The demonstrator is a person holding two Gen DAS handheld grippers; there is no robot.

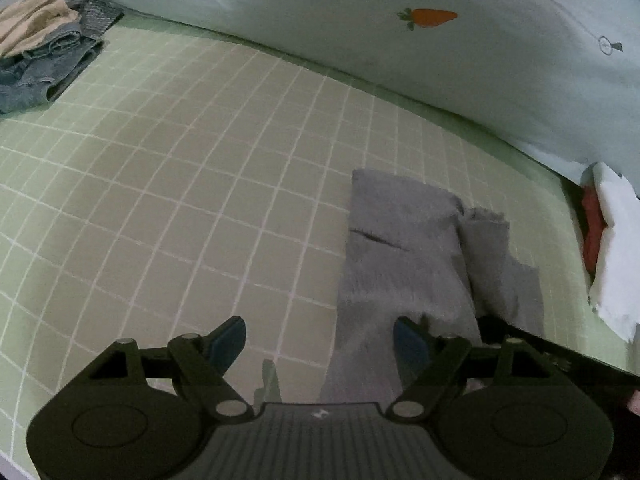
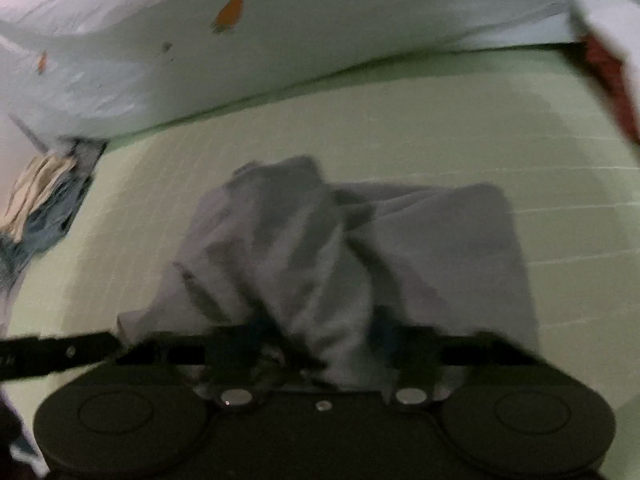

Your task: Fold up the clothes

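A grey garment (image 1: 400, 248) lies partly folded on the green checked bed sheet (image 1: 180, 180). My left gripper (image 1: 320, 340) hangs open just above the sheet at the garment's near left edge, its right finger over the cloth and nothing pinched. In the blurred right wrist view the same grey garment (image 2: 440, 248) bunches into a raised ridge that runs into my right gripper (image 2: 324, 344), which is shut on that fold. A black part of the right gripper (image 1: 560, 352) shows at the lower right of the left wrist view.
A pile of folded clothes, denim and beige, (image 1: 36, 52) (image 2: 44, 200) sits at the far left of the sheet (image 2: 440, 120). A white quilt with carrot prints (image 1: 400, 40) (image 2: 240, 60) borders the far side. A red and white cloth (image 1: 612, 240) (image 2: 612, 76) lies at the right.
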